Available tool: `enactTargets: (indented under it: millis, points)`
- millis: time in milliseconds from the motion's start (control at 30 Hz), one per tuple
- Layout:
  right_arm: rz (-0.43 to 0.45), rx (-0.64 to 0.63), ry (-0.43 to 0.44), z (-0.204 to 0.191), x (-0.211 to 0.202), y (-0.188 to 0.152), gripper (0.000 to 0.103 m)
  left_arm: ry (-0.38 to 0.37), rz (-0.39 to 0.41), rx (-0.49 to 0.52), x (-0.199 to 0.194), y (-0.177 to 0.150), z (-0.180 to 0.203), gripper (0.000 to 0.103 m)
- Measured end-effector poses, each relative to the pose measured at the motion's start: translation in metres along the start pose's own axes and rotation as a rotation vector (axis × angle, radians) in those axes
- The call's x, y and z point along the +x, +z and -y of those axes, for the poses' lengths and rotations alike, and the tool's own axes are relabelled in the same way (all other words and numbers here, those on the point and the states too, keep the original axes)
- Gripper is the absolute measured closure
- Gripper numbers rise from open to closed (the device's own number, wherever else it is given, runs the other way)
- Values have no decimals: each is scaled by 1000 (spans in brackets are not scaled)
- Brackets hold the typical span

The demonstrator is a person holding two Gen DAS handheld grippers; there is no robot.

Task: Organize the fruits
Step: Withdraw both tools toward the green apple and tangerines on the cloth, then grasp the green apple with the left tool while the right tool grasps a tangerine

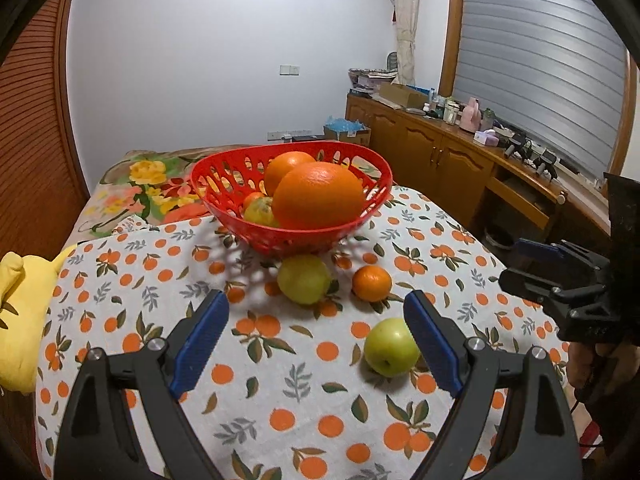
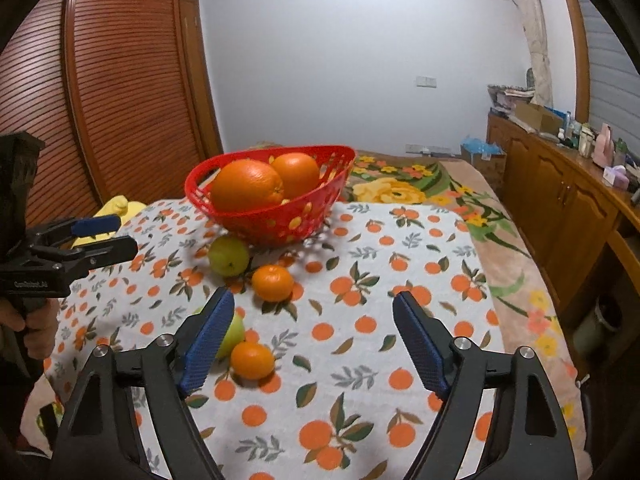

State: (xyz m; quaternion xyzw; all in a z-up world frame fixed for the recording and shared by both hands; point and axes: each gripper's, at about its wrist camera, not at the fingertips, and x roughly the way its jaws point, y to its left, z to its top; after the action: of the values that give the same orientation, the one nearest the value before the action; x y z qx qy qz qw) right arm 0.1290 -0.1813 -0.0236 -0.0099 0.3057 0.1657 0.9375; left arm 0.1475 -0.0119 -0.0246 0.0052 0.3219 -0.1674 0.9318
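Observation:
A red plastic basket (image 1: 224,184) (image 2: 280,220) holds two big oranges (image 1: 318,196) (image 2: 246,186) and smaller fruit. On the cloth lie a yellow-green pear (image 1: 304,279) (image 2: 229,256), a mandarin (image 1: 371,283) (image 2: 273,282), a green apple (image 1: 391,347) (image 2: 236,334) and, in the right wrist view, a second mandarin (image 2: 252,360). My left gripper (image 1: 316,308) is open and empty, its right pad beside the apple; it also shows in the right wrist view (image 2: 114,236). My right gripper (image 2: 314,306) is open and empty; it also shows in the left wrist view (image 1: 516,264).
The fruit lies on a white cloth with orange print (image 1: 300,392) (image 2: 360,360) over a floral blanket (image 2: 400,190). A yellow soft toy (image 1: 24,312) lies at the left edge. A wooden cabinet (image 1: 440,152) (image 2: 560,200) with clutter runs along the right.

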Motion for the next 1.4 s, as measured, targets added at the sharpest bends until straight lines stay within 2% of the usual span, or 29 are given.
enactTargets:
  millis: [133, 300, 367, 467, 767, 1067, 1100, 1133, 1300, 1367, 1400]
  points:
    - [-12, -1, 1, -1, 4, -10, 24, -10, -15, -5, 3, -9, 6, 14]
    - [-47, 14, 13, 1, 18, -25, 43, -28, -42, -8, 16, -19, 13, 14]
    - [-62, 13, 11, 2, 23, -31, 56, -33, -61, -8, 23, -22, 16, 14]
    - [-86, 14, -1, 4, 31, -40, 59, -46, -79, -9, 32, -26, 21, 14]
    - [-107, 39, 11, 9, 36, -44, 60, -91, -151, -37, 59, -34, 28, 14]
    - [-106, 48, 19, 11, 38, -46, 60, -155, -170, -70, 71, -33, 33, 14]
    - [-106, 45, 18, 11, 38, -46, 60, -163, -174, -74, 73, -33, 34, 16]
    - [-105, 45, 16, 11, 38, -46, 60, -169, -179, -74, 74, -33, 35, 22]
    - [-102, 39, 14, 9, 38, -47, 60, -181, -196, -64, 79, -36, 39, 34]
    - [-103, 40, 15, 9, 38, -47, 60, -187, -203, -62, 81, -36, 41, 44]
    - [-103, 40, 16, 9, 38, -47, 60, -191, -207, -61, 82, -37, 42, 46]
